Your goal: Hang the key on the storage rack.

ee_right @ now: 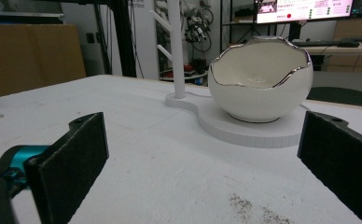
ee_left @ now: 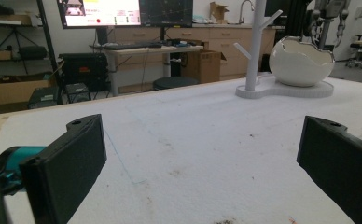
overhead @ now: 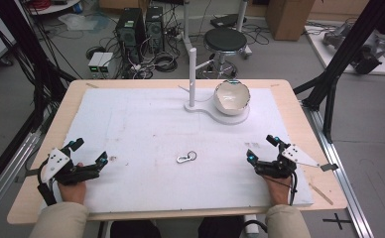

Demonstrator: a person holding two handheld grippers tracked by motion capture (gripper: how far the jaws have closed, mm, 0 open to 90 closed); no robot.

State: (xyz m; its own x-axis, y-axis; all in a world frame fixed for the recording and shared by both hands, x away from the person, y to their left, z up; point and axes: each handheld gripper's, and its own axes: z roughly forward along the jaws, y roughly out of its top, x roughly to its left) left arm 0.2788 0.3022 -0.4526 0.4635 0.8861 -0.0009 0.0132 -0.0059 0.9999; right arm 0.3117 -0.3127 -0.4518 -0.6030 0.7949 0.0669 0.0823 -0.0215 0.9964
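The left gripper [overhead: 88, 151] rests on the white foam mat [overhead: 146, 124] near the table's left front corner, its two black jaws spread wide with only bare mat between them; in the left gripper view [ee_left: 200, 163] the pads stand at either edge of the picture and press on nothing. The right gripper [overhead: 261, 148] lies near the right front corner, its jaws likewise spread to their widest and empty, as the right gripper view [ee_right: 202, 163] shows. A hand holds each gripper from behind, with beige sleeves coming in at the near edge.

Between the two grippers, roughly midway and apart from both, lies a small silver metal carabiner clip with a ring [overhead: 186, 158] flat on the mat; its edge peeks in beside the right-hand jaw in the left gripper view.

Farther back stands a white egg-shaped ceramic bowl with a jagged silver rim [overhead: 231, 97] on a white flat base [overhead: 228, 118], with a white branched post [overhead: 192, 74] rising upright from that same base just beside the bowl. The mat covers a light wooden table [overhead: 66, 106].
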